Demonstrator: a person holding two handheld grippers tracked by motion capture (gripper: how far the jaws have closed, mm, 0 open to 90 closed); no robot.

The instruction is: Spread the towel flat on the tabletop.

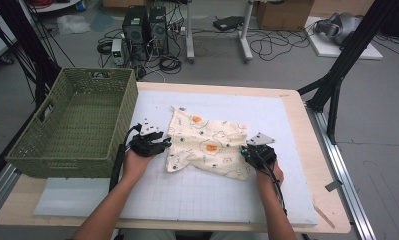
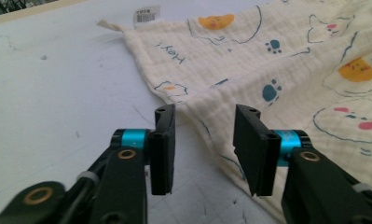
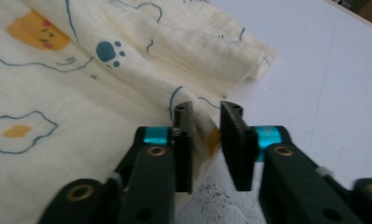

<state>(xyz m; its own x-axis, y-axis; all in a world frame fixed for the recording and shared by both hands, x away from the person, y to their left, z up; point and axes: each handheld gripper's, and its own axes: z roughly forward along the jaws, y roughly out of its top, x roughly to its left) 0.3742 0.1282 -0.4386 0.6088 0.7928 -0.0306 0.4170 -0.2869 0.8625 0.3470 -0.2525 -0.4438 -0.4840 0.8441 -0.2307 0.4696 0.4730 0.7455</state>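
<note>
Two grippers bracket a cream printed muslin cloth [image 1: 208, 143] that lies rumpled mid-mat, its long axis running between them, from the mat's [image 1: 227, 200] left toward its right edge. Left gripper [image 1: 164, 143] sits at the cloth's left edge, jaws parted with the hem just ahead and nothing pinched. Right gripper [image 1: 244, 152] is at the near right corner, jaws narrowly apart with a fold of hem between them, not visibly clamped. Both forearms reach in low, wrists level. A green woven basket [image 1: 74, 125] stands at the left edge, nearer the left hand.
</note>
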